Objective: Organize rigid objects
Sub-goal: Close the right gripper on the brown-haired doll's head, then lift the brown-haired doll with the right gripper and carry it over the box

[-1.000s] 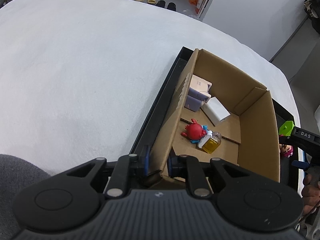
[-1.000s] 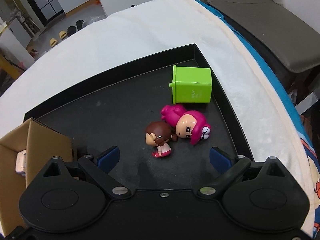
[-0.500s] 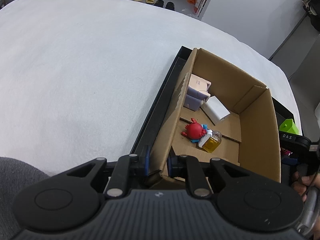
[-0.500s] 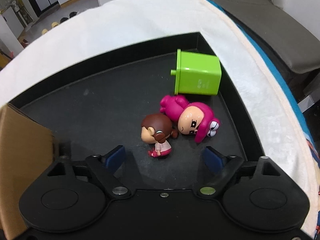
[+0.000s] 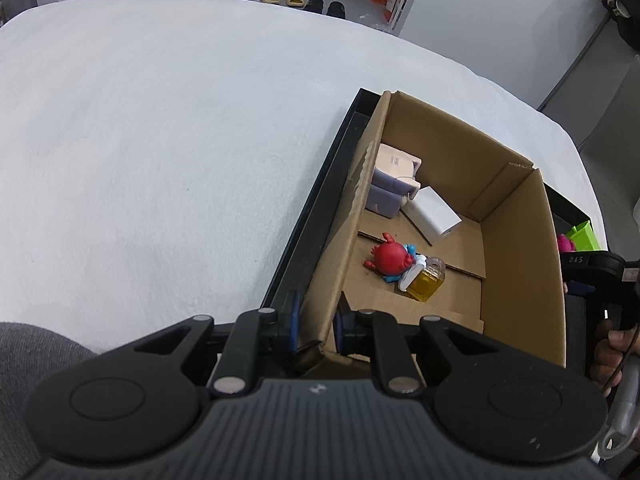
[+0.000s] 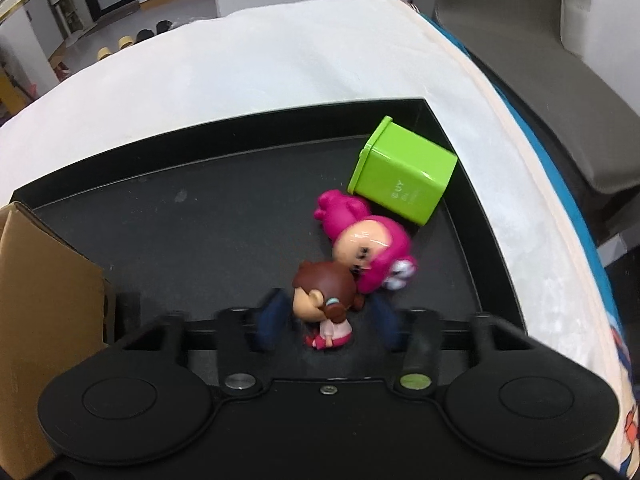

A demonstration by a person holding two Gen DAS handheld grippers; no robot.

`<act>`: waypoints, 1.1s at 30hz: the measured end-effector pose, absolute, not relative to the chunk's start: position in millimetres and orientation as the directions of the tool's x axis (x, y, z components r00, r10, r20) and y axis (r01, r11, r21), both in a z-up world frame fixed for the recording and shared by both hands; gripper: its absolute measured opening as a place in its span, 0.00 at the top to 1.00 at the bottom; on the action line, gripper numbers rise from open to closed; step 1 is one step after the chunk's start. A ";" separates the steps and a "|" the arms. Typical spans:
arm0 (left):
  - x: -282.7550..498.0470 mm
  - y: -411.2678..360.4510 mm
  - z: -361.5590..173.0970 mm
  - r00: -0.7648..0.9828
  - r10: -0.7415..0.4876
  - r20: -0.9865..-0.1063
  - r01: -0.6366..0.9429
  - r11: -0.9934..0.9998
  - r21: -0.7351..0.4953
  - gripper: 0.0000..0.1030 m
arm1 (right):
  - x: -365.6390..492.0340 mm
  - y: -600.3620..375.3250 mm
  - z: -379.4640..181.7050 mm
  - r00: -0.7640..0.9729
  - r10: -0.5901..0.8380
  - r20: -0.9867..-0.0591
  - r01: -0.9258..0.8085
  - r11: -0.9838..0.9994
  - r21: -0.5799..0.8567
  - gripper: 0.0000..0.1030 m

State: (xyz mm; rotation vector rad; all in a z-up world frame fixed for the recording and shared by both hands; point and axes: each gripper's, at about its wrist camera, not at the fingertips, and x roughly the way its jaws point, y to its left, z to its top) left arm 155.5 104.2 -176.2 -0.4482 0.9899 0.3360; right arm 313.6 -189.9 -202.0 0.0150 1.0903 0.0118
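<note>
While tilted steeply down, right claw [image 6: 326, 316] closes around brown-haired figurine [image 6: 324, 300]

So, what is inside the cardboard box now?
Inside the cardboard box lie a pale purple box, a white block, a red crab toy and a small yellow bottle. The near corner of the floor is hidden by the left gripper.

Left tongs [image 5: 316, 322]: pointed steeply downward, jaws clamped on a thin cardboard wall. Right tongs [image 6: 326, 320]: pointed steeply downward, jaws just closing, blue pads [image 6: 270, 322] blurred, now flanking a small brown-haired figurine; contact not confirmable.
</note>
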 end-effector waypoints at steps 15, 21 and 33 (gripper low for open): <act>155.7 102.3 -176.2 0.510 0.076 -0.857 -0.466 0.862 -0.201 0.85 | 292.5 -201.2 -152.0 0.475 0.187 -0.860 -0.066 0.982 0.177 0.67; 155.0 102.9 -173.9 0.511 0.076 -0.856 -0.464 0.863 -0.201 0.85 | 286.6 -201.7 -126.6 0.503 0.253 -0.827 -0.118 0.967 0.225 0.67; 151.0 103.7 -169.3 0.516 0.069 -0.854 -0.467 0.858 -0.213 0.86 | 272.1 -186.3 -95.7 0.518 0.320 -0.793 -0.223 0.946 0.236 0.67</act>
